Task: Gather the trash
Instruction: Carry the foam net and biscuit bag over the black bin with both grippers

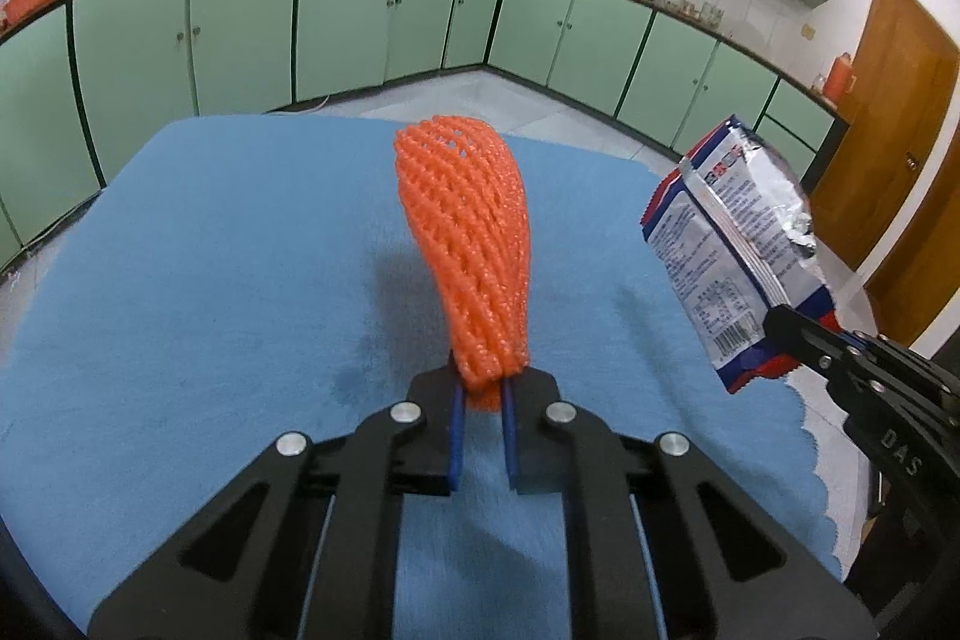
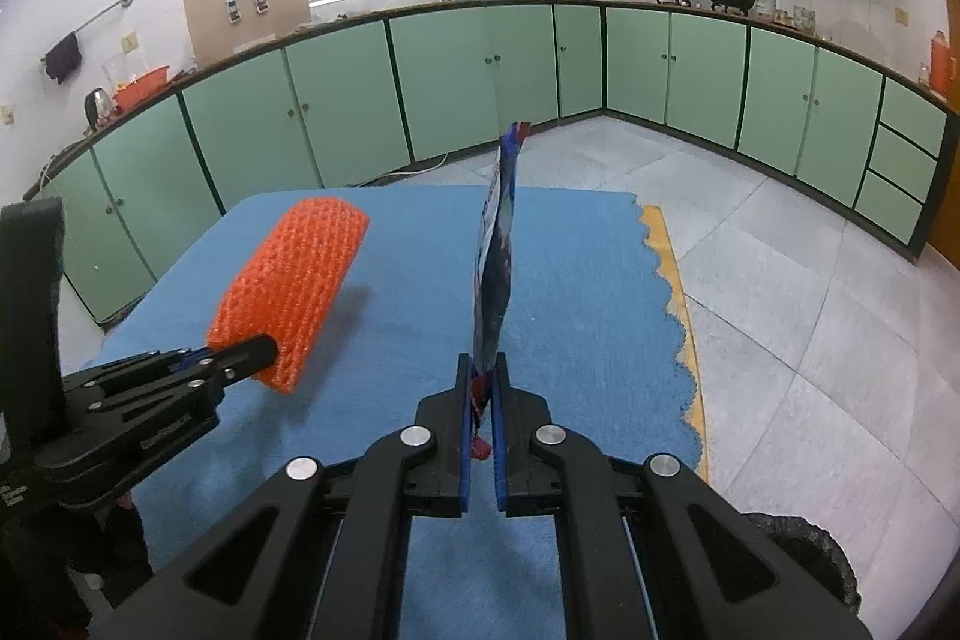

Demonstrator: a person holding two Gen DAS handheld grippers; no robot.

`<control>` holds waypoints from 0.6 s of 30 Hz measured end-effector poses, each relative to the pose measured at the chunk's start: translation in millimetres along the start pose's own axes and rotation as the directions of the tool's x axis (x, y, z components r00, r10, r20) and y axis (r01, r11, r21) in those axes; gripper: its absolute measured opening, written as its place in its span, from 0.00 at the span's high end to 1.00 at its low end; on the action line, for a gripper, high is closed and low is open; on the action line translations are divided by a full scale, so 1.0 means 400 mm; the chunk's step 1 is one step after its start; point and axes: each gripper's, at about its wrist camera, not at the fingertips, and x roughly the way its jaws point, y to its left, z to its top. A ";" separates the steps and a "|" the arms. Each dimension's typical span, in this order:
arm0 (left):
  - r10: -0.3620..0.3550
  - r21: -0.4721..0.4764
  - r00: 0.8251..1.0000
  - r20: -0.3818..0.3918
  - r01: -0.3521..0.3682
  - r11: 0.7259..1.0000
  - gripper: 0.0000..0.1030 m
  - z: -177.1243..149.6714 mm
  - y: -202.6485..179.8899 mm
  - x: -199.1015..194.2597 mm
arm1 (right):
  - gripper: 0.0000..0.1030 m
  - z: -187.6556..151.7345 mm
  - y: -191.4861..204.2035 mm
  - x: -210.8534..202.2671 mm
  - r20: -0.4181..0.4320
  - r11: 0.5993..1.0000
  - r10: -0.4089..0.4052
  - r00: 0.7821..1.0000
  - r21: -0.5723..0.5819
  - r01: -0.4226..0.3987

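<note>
We note the left gripper [image 1: 483,388] clamped on the orange foam net [image 1: 468,244], lifted above the blue cloth [image 1: 210,280]. The right gripper [image 2: 483,388] pinches the snack wrapper [image 2: 495,250] above the cloth's right side.

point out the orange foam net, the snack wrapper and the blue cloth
orange foam net [image 1: 465,244]: left wrist view, middle of mesh
snack wrapper [image 1: 729,256]: left wrist view, printed back
blue cloth [image 2: 576,280]: right wrist view, bare patch

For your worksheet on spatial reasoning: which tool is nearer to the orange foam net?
Left. The left tool is shut on the orange foam net; the right tool is off to its side, shut on the snack wrapper.
</note>
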 end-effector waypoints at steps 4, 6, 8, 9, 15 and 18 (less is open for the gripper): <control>-0.009 0.020 1.000 0.023 0.008 1.000 0.92 -0.020 -0.007 -0.057 | 0.95 0.001 0.006 -0.035 0.014 1.000 0.001 1.000 -0.002 -0.001; -0.009 0.031 1.000 0.030 0.008 0.999 0.92 -0.025 -0.017 -0.079 | 0.95 -0.002 0.006 -0.053 0.019 1.000 0.001 1.000 -0.001 -0.001; -0.010 0.039 0.999 0.032 0.009 0.999 0.92 -0.032 -0.029 -0.103 | 0.95 -0.004 0.006 -0.075 0.026 1.000 0.001 1.000 0.001 -0.001; -0.009 0.042 0.999 0.033 0.007 0.999 0.92 -0.036 -0.036 -0.114 | 0.95 -0.007 0.004 -0.089 0.031 1.000 0.000 1.000 0.002 0.000; -0.018 0.067 0.999 0.038 0.016 0.998 0.92 -0.059 -0.077 -0.157 | 0.95 -0.025 -0.015 -0.153 0.048 1.000 0.004 0.999 0.027 -0.006; -0.029 0.084 0.999 0.041 0.026 0.996 0.92 -0.072 -0.103 -0.182 | 0.95 -0.037 -0.020 -0.184 0.054 0.999 0.005 0.999 0.033 -0.007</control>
